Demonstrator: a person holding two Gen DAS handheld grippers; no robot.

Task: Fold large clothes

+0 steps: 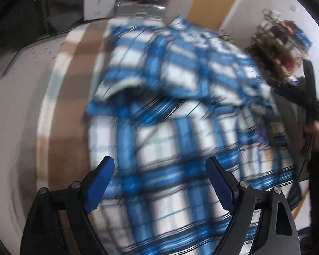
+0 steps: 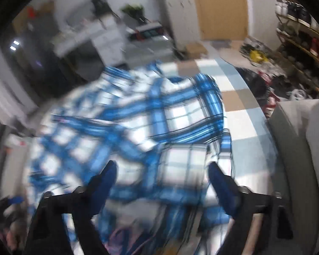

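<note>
Behind my work is a busy room with a tan wooden door [image 2: 223, 8], a white cabinet [image 2: 180, 19] beside it, and open shelves full of small things [image 2: 302, 31] on the far right. My worktop [image 2: 240, 106] wears a checked cloth of white, brown and pale blue squares. On it lies the big blue and white plaid shirt [image 1: 172, 110], and it is bunched up with parts lying over other parts. Both pictures are smeared, so I cannot tell which part is a sleeve or a collar. My left tool [image 1: 159, 182] has its two blue pads spread wide apart, and it holds nothing. The shirt shows in the gap between them, near my end of the cloth. My right tool [image 2: 161, 184] is spread wide too, and it also holds nothing. A plaid flap [image 2: 185, 161] shows in its gap. I cannot tell if either tool touches the shirt. In the left view I can see my right hand [image 1: 314, 131] off by the right edge, wrapped round a black handle.
</note>
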